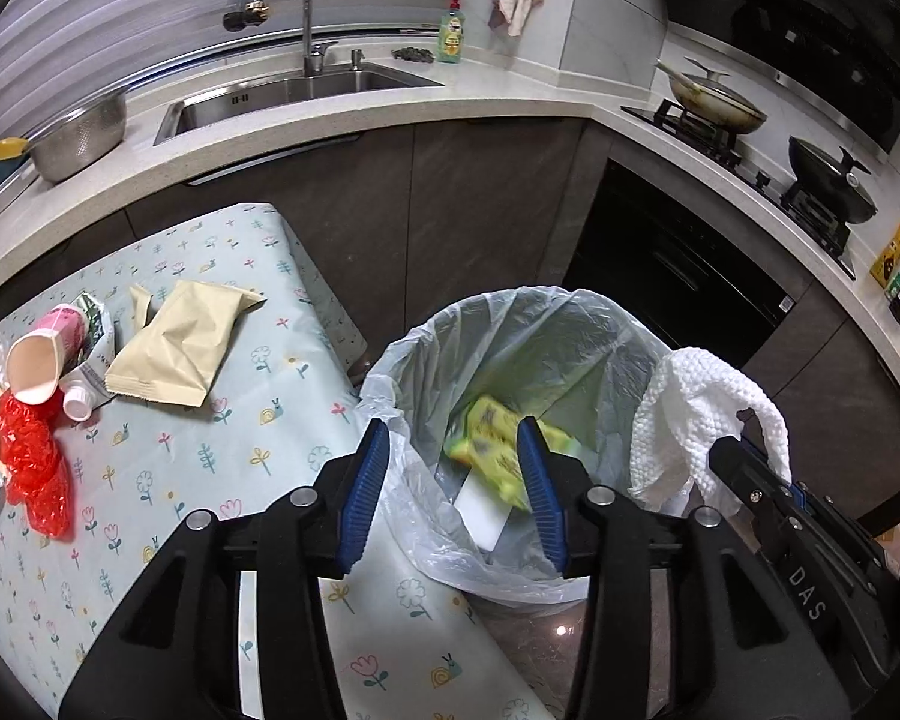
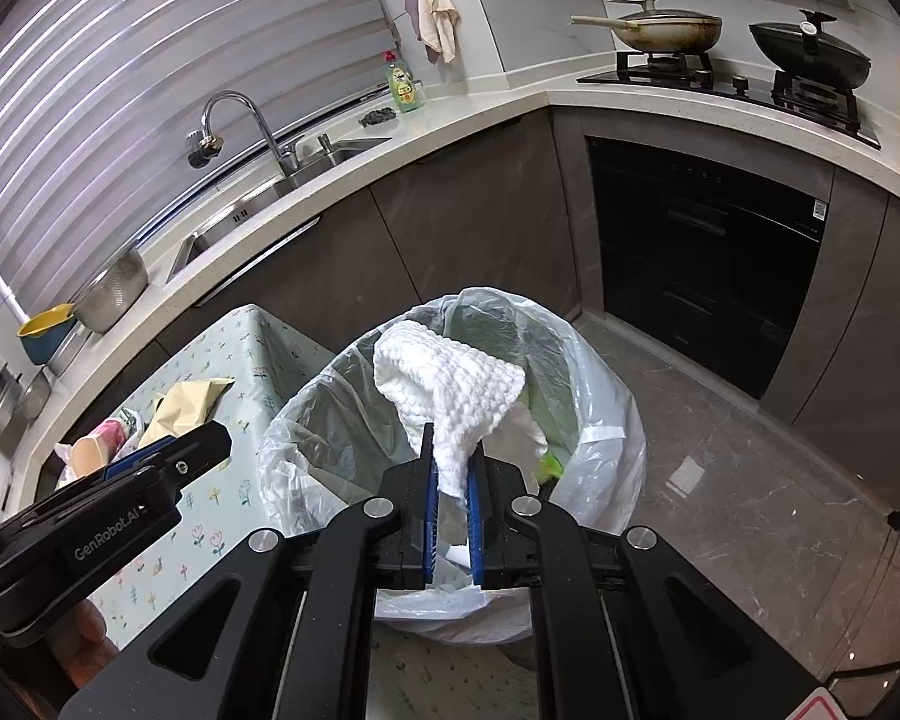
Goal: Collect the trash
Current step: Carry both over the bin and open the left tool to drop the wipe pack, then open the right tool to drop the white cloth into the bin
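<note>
Several wrappers (image 1: 180, 348) beside bin (image 1: 390, 372)

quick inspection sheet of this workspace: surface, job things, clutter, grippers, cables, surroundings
surface: table with flower-print cloth, beside the bin.
job's things: lined trash bin holds a yellow-green packet, blurred, and a white flat piece; white textured cloth held over the bin.
clutter: on the table a beige pouch, paper cup, red plastic wrap, small pink-capped bottle.
grippers: left gripper open over the bin, nothing between its pads; right gripper shut on the white textured cloth.
cables: nothing seen.
surroundings: sink with faucet, colander, dish soap, two pans on the stove.
</note>
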`<state>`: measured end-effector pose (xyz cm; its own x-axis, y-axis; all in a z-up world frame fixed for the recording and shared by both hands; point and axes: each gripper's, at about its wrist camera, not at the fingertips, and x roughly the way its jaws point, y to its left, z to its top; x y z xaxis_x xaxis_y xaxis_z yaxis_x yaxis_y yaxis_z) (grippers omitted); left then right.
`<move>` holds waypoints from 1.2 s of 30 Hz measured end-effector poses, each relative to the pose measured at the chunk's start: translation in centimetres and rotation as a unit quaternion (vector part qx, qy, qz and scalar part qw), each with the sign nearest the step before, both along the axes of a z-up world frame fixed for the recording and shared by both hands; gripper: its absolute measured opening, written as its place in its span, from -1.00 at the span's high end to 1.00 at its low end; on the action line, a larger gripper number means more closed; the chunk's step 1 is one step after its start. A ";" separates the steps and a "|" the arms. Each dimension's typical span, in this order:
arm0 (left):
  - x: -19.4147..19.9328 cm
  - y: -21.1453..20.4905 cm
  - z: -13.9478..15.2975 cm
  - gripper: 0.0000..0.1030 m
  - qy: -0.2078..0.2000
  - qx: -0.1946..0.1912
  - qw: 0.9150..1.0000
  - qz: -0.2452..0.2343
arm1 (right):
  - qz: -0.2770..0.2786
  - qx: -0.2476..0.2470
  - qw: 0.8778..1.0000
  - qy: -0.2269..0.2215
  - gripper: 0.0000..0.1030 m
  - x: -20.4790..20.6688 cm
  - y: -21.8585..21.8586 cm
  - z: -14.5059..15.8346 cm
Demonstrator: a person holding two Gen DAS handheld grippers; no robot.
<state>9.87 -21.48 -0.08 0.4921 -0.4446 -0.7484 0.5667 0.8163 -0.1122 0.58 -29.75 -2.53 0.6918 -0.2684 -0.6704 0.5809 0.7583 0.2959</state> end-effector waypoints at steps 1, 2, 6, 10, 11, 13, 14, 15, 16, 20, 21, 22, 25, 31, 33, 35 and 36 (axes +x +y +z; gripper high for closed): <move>0.0 0.2 0.0 0.17 0.001 0.000 1.000 0.003 | 0.001 0.000 1.000 -0.001 0.84 0.2 0.1 0.0; 0.1 0.4 0.0 0.17 0.001 -0.001 1.000 0.006 | 0.003 0.000 1.000 -0.001 0.84 0.5 0.2 0.0; 0.4 1.1 0.0 0.17 0.003 -0.003 1.000 0.017 | 0.010 0.001 1.000 -0.001 0.84 1.6 0.4 -0.1; 0.6 1.6 0.0 0.17 0.001 -0.002 1.000 0.024 | 0.015 0.002 1.000 -0.003 0.73 2.4 0.6 0.0; 0.7 1.7 0.1 0.17 0.001 -0.001 1.000 0.026 | 0.015 0.001 1.000 -0.003 0.72 2.6 0.6 0.0; 0.8 1.9 0.0 0.11 0.002 -0.002 1.000 0.028 | 0.015 -0.001 1.000 -0.003 0.62 2.9 0.8 0.1; 0.8 2.0 0.0 0.09 0.002 -0.002 1.000 0.029 | 0.015 -0.002 1.000 -0.005 0.52 2.9 0.9 0.2; 0.9 2.1 0.0 0.07 0.002 -0.002 0.999 0.032 | 0.015 -0.004 1.000 -0.007 0.41 2.9 1.0 0.3; 0.9 2.2 0.0 0.05 0.001 -0.003 0.999 0.033 | 0.015 -0.006 1.000 -0.008 0.36 2.9 1.2 0.4; 0.9 2.6 0.0 -0.04 0.002 -0.006 0.999 0.039 | 0.018 -0.009 1.000 -0.011 0.23 2.9 1.6 0.8; 0.9 2.6 0.1 -0.08 0.001 -0.005 0.999 0.040 | 0.018 -0.010 1.000 -0.012 0.20 2.8 1.7 0.9; 0.9 2.7 0.1 -0.12 0.000 -0.005 0.999 0.042 | 0.019 -0.010 1.000 -0.013 0.18 2.8 1.9 1.0; 0.9 3.2 0.2 -0.14 -0.001 -0.007 0.999 0.047 | 0.026 -0.016 0.999 -0.014 0.13 2.9 2.5 1.4; 1.1 4.8 0.5 -0.15 -0.002 -0.012 0.998 0.064 | 0.041 -0.022 0.999 -0.017 0.07 3.1 3.9 2.0; 1.3 5.6 0.6 -0.15 -0.003 -0.013 0.997 0.072 | 0.047 -0.023 0.998 -0.017 0.07 3.3 4.5 2.2; 1.5 6.3 0.7 -0.15 -0.003 -0.015 0.997 0.081 | 0.053 -0.024 0.998 -0.017 0.07 3.5 5.0 2.3; 1.6 6.6 0.7 -0.15 -0.002 -0.016 0.996 0.084 | 0.057 -0.025 0.998 -0.017 0.07 3.7 5.3 2.3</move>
<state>11.46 -14.84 0.62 0.5648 -0.3795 -0.7327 0.4235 0.8954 -0.1373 4.24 -24.49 -0.19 0.7419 -0.2194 -0.6336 0.4809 0.8326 0.2748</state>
